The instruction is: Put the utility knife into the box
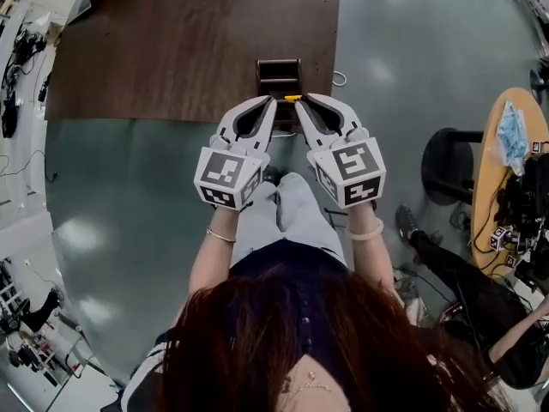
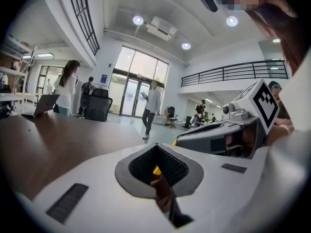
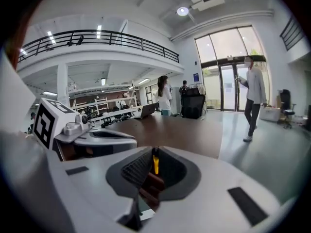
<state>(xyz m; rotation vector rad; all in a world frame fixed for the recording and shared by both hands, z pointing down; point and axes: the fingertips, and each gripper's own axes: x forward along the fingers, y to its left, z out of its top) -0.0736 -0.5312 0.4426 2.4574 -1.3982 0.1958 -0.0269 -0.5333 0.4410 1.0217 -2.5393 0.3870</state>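
From the head view, the left gripper (image 1: 273, 101) and the right gripper (image 1: 302, 101) were side by side, tips almost touching, just above the small dark brown open box (image 1: 279, 61) at the near edge of the brown wooden table (image 1: 171, 41). There was the yellow utility knife (image 1: 293, 98), a short bright sliver at the right gripper's tip, over the box's near end! In the left gripper view, that gripper's jaws met at the tips with nothing plainly caught between them, and a dab of yellow and the brown box showed through the gap behind the tips. The right gripper lay close alongside. In the right gripper view, the jaws looked pinched on the knife, a thin yellow strip standing right at the seam of the tips, box directly below. The step in hand looked like the drop, and the tidy way was to bring the tip down inside the box walls, line the knife up with the box's long side, and only then ease the jaws apart, with the left gripper kept clear or steadying the box. The grippers covered most of the knife's body and the box floor. Whether the blade was out could not be told.
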